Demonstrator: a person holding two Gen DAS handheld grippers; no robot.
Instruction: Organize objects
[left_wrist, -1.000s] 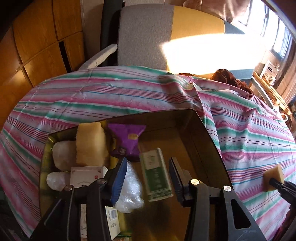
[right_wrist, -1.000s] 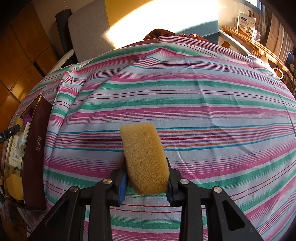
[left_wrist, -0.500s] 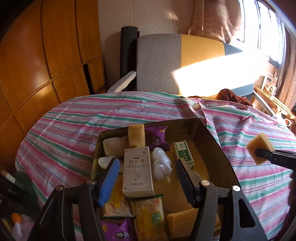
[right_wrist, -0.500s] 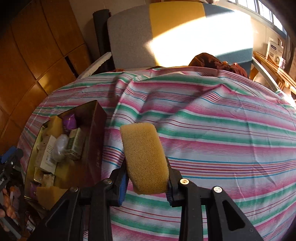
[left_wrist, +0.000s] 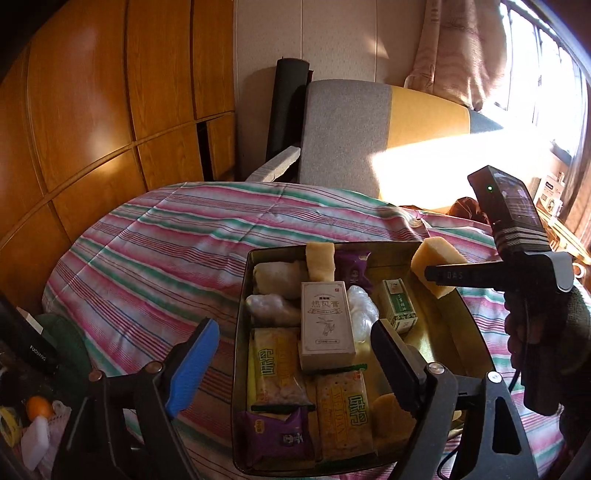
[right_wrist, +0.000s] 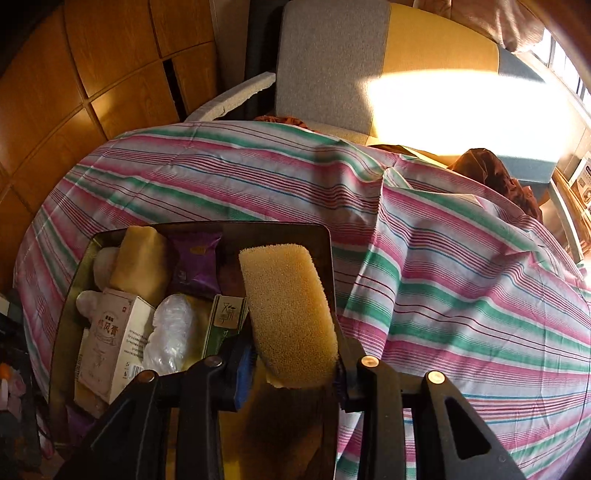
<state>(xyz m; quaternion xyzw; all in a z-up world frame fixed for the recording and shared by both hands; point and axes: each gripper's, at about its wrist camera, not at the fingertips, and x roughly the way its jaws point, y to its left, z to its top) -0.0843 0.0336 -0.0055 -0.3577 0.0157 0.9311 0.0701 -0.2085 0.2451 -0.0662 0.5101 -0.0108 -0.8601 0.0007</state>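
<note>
Right gripper (right_wrist: 291, 373) clamping yellow sponge (right_wrist: 288, 314), long axis pointing forward over tin (right_wrist: 328, 243), left gripper (left_wrist: 295, 354) spread, holding nothing

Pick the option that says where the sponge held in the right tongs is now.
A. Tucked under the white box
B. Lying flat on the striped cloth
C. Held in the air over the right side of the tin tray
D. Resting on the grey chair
C: the right tongs are shut on the yellow sponge, which hangs above the right part of the tin tray, clear of the packets inside.
</note>
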